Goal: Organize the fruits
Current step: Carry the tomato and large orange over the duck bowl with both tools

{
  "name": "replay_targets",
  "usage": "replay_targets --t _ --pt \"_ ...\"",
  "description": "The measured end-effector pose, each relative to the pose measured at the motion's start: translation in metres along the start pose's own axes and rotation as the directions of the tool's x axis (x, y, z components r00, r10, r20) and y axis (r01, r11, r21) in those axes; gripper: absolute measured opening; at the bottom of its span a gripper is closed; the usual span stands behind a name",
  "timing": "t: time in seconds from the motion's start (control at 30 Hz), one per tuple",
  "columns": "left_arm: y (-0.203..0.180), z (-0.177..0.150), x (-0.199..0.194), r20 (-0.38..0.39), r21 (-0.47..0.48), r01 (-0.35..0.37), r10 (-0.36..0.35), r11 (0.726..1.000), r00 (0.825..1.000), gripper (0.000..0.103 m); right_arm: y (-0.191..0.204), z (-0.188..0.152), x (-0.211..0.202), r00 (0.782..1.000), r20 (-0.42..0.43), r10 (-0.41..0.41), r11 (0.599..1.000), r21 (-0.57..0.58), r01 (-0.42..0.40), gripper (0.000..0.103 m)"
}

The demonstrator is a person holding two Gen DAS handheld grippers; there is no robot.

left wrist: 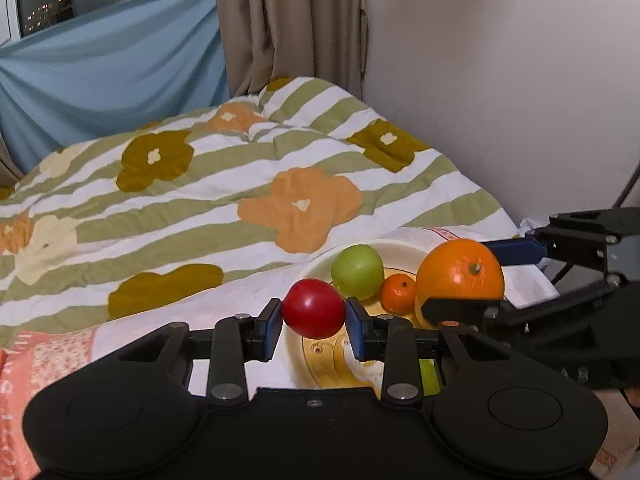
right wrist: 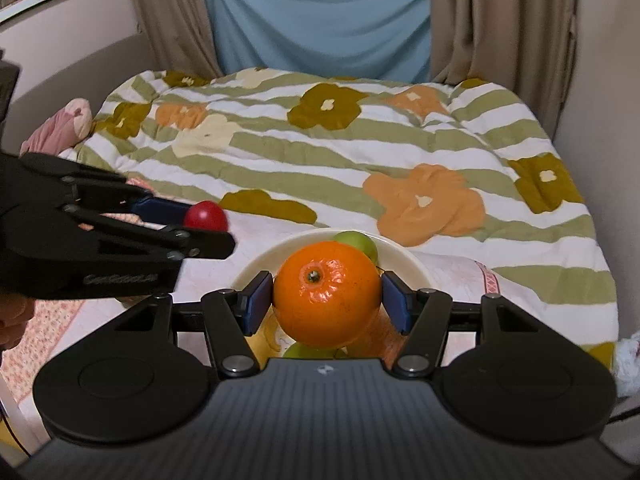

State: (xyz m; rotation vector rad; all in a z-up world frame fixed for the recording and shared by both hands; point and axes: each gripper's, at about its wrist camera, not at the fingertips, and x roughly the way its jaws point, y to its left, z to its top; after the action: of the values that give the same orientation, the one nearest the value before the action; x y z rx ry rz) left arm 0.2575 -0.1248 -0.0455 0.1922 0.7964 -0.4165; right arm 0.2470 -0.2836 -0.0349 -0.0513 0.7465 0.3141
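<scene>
Left jaws clamp the red apple (left wrist: 313,309), right jaws the orange (right wrist: 326,294), above the bowl's rim (right wrist: 256,264).

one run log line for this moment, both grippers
left gripper: shut on red apple | right gripper: shut on big orange | bowl: green apple, small orange

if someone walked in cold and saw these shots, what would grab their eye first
Probably the two fruits held up in the grippers: the left gripper is clamped on a red apple and the right gripper on a big orange, both just above a cream bowl. In the bowl sit a green apple and a small mandarin. Behind it all spreads a striped, flowered quilt on the bed.
</scene>
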Motion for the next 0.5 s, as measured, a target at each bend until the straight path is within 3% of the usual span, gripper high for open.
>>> replay_targets --t 0.3,0.5 --pt "-0.003 0.010 0.060 -0.072 -0.033 -0.004 0.001 0.999 0.997 0.037 -0.010 -0.001 0.036 0.999 -0.039 0.037 0.997 -0.061 -0.039 0.074" --pt "0.006 0.013 0.074 -0.107 -0.067 -0.021 0.013 0.998 0.994 0.037 -0.009 0.001 0.049 0.998 -0.035 0.052 0.993 -0.104 -0.056 0.074"
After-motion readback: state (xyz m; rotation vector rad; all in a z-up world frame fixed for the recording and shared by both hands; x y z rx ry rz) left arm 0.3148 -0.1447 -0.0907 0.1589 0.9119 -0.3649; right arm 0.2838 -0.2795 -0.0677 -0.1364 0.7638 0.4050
